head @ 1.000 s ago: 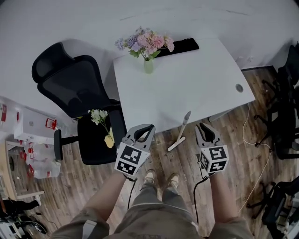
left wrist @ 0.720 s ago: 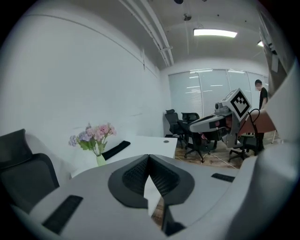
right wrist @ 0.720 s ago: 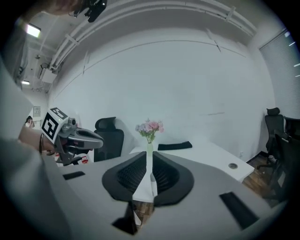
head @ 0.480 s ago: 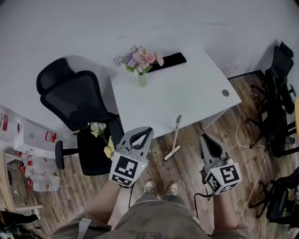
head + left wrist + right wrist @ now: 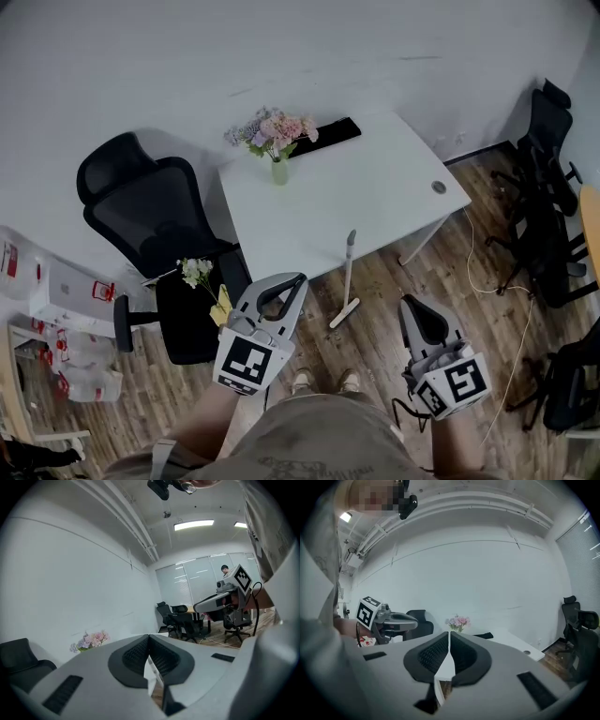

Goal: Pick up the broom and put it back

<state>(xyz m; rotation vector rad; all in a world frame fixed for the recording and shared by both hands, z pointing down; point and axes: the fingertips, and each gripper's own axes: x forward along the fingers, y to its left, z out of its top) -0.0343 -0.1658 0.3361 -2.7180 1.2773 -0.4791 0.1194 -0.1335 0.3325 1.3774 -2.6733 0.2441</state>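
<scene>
Broom (image 5: 348,272) leaned on desk (image 5: 375,202) throughout, ungripped. Grippers rose. Right gripper (image 5: 407,303) jaws just closed together, empty; left gripper (image 5: 299,278) jaws together, empty. Broom returned, or awaiting pickup.

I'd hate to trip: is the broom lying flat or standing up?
Standing, leaning: the broom has its head on the floor and its handle top against the white desk at the front edge.
</scene>
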